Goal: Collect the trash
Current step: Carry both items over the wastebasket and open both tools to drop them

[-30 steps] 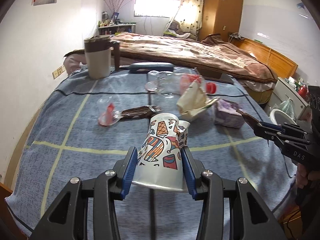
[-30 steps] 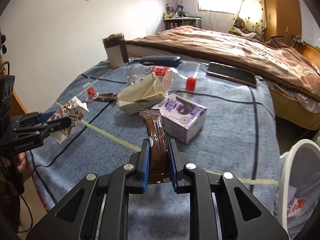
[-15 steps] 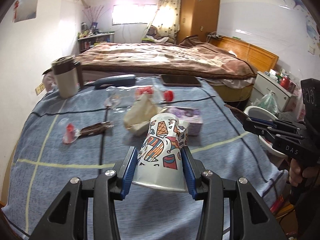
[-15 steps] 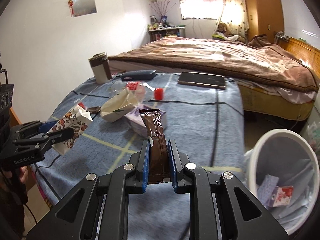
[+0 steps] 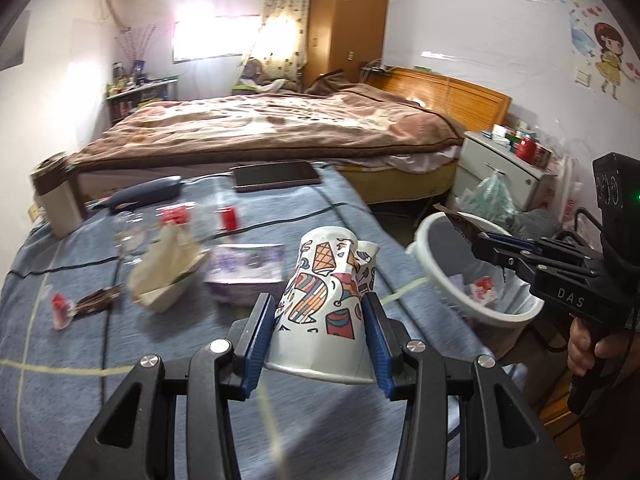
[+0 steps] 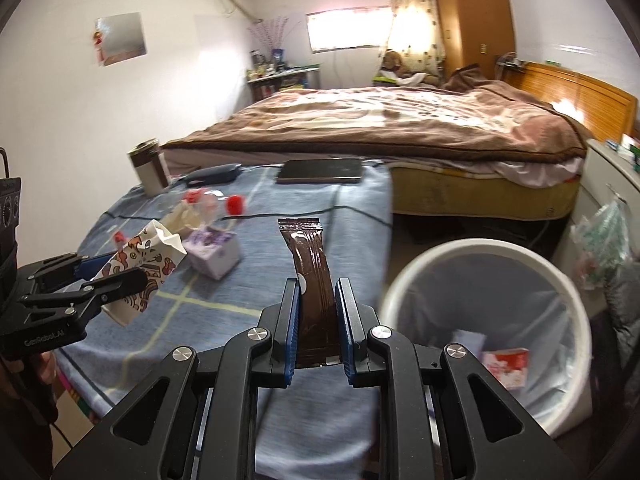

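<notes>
Left wrist view, items as you see them:

- Your left gripper (image 5: 318,336), lower centre of the frame: blue pads clamped on both sides of a crumpled paper cup (image 5: 324,288) with cartoon print, its crushed mouth pointing away from you, held above the blue blanket (image 5: 80,360).
- Your right gripper (image 5: 486,242), right edge of the frame, in a hand (image 5: 588,344): fingers together on a brown wrapper (image 5: 460,222) whose tip pokes out over the rim of the white bin (image 5: 440,276).
- Bin contents: a small red-and-white packet at the bottom; the rest is unclear.
- Left on the blanket, blurred: a cream carton (image 5: 168,272), a purple box (image 5: 244,264), a red cap (image 5: 230,216), a clear bottle with red label (image 5: 172,216), a dark wrapper with a red piece (image 5: 84,300) at centre left.
- Far end of the blanket: a tablet (image 5: 276,174), a dark case (image 5: 144,196), a lidded mug (image 5: 52,196).

Right wrist view:

- Your right gripper (image 6: 318,320), lower centre: pads nearly shut on the brown wrapper (image 6: 310,276), which stands up and away from you.
- White bin (image 6: 472,252), lined with a bag, lower right, just beside the gripper; packets lie inside.
- Your left gripper (image 6: 116,276), left edge, with the paper cup (image 6: 148,260) pinched in it.
- Purple box (image 6: 214,254) just beyond the cup; bed (image 6: 400,120) behind.
</notes>
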